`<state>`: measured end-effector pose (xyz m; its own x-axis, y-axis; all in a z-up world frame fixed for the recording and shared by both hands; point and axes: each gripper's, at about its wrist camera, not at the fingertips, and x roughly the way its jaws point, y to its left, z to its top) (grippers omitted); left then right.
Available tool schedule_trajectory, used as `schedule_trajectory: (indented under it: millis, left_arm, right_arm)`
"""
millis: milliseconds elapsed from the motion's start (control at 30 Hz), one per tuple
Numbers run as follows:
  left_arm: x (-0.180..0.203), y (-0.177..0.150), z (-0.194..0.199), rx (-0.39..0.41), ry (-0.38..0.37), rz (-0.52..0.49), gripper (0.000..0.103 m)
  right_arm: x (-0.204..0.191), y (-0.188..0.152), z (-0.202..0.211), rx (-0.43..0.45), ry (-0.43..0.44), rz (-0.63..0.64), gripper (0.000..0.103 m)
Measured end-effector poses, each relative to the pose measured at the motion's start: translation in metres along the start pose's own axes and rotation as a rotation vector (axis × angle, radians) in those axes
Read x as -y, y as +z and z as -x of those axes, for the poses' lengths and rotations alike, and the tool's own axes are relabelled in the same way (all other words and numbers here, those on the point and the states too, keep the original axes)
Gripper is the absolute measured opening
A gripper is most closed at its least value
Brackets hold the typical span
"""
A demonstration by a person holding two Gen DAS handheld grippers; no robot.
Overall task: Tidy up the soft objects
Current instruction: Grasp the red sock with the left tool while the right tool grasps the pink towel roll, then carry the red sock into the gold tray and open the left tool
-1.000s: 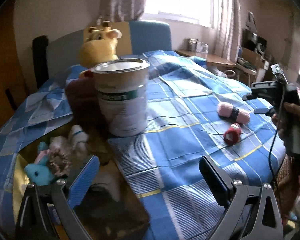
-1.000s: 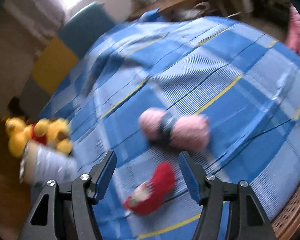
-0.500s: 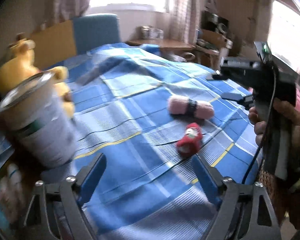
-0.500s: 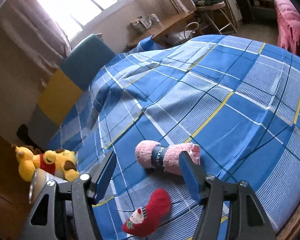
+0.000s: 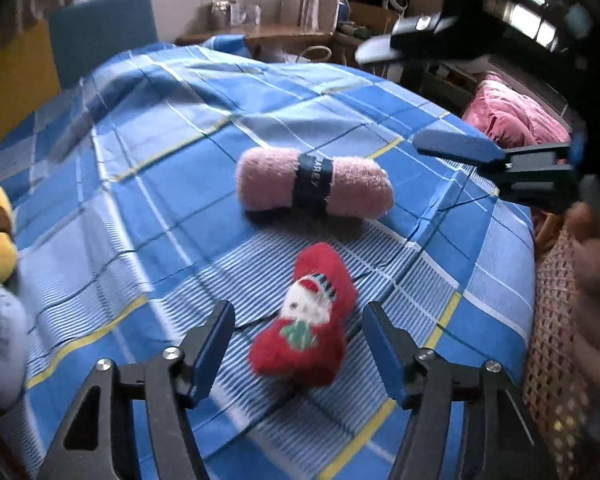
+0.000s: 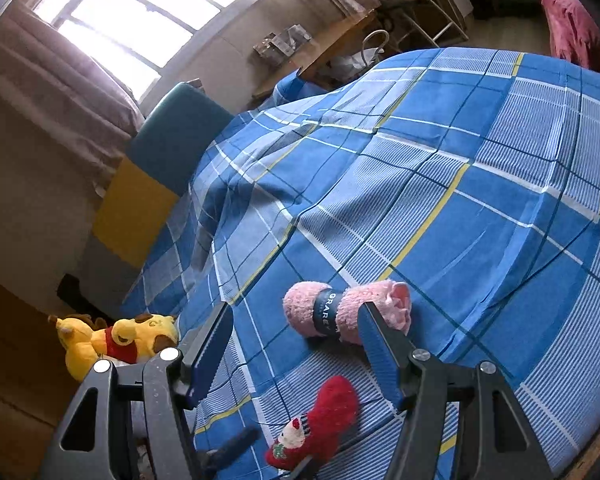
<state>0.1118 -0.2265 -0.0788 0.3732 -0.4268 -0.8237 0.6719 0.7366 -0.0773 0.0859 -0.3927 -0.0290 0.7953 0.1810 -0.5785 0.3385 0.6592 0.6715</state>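
Between open left gripper [image 5: 298,342] fingers, red sock [image 5: 306,318], lengthwise, away.

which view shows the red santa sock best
The left wrist view: the red Santa sock lies close and whole between the open fingers of the left gripper, though slightly blurred. The right wrist view shows it smaller, low in frame, its lower end crossed by a dark finger.
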Motion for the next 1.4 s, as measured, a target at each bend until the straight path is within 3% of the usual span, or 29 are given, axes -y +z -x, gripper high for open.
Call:
schedule_trajectory:
  millis: [33, 100, 133, 167, 333, 467, 600, 733, 900, 1033, 1133, 1233, 1267, 1300, 1333, 1400]
  left_arm:
    - [0.001, 0.001, -0.008, -0.02, -0.002, 0.006, 0.064]
    - [-0.002, -0.001, -0.019, -0.057, -0.006, 0.038, 0.039]
    - [-0.006, -0.003, -0.016, -0.037, -0.016, 0.067, 0.035]
    - [-0.008, -0.005, -0.012, -0.022, -0.022, 0.079, 0.023]
    - [-0.03, -0.028, 0.023, 0.012, 0.022, 0.175, 0.022]
    - [-0.048, -0.057, 0.05, 0.03, 0.132, 0.219, 0.022]
    - [-0.074, -0.092, 0.071, 0.035, 0.2, 0.314, 0.022]
    - [-0.09, -0.119, 0.078, 0.045, 0.22, 0.356, 0.023]
    - [-0.093, -0.127, 0.077, 0.064, 0.204, 0.374, 0.024]
    - [-0.097, -0.128, 0.076, 0.08, 0.178, 0.393, 0.024]
    - [-0.095, -0.126, 0.075, 0.084, 0.176, 0.396, 0.024]
    - [-0.093, -0.127, 0.074, 0.093, 0.182, 0.386, 0.025]
    - [-0.094, -0.129, 0.075, 0.096, 0.179, 0.387, 0.025]
    - [-0.094, -0.13, 0.076, 0.1, 0.176, 0.389, 0.025]
    - [-0.095, -0.131, 0.077, 0.102, 0.174, 0.39, 0.025]
    - [-0.094, -0.133, 0.078, 0.106, 0.175, 0.392, 0.026]
  right_arm:
    - [0.001, 0.0, 0.0, -0.003, 0.005, -0.005, 0.065]
    - [0.002, 0.0, -0.001, -0.006, 0.011, -0.012, 0.065]
    - [0.002, 0.0, -0.001, -0.007, 0.01, -0.014, 0.066]
    - [0.003, 0.0, -0.001, -0.006, 0.01, -0.016, 0.066]
    - [-0.004, -0.001, -0.004, -0.016, 0.005, 0.029, 0.066]
    - [-0.012, -0.006, -0.011, -0.049, -0.024, 0.083, 0.066]
    - [-0.026, -0.014, -0.028, -0.141, -0.099, 0.182, 0.066]
    - [-0.048, -0.021, -0.049, -0.244, -0.226, 0.38, 0.066]
    - [-0.076, -0.023, -0.081, -0.371, -0.378, 0.715, 0.066]
    - [-0.076, -0.032, -0.114, -0.503, -0.507, 0.944, 0.066]
    - [-0.068, -0.041, -0.132, -0.558, -0.573, 1.024, 0.066]
    - [-0.059, -0.048, -0.145, -0.53, -0.652, 1.098, 0.064]
    - [-0.057, -0.047, -0.145, -0.504, -0.646, 1.093, 0.059]
    - [-0.056, -0.046, -0.144, -0.478, -0.645, 1.079, 0.042]
    - [-0.057, -0.043, -0.143, -0.458, -0.664, 1.063, 0.04]
    - [-0.062, -0.038, -0.135, -0.442, -0.62, 0.98, 0.038]
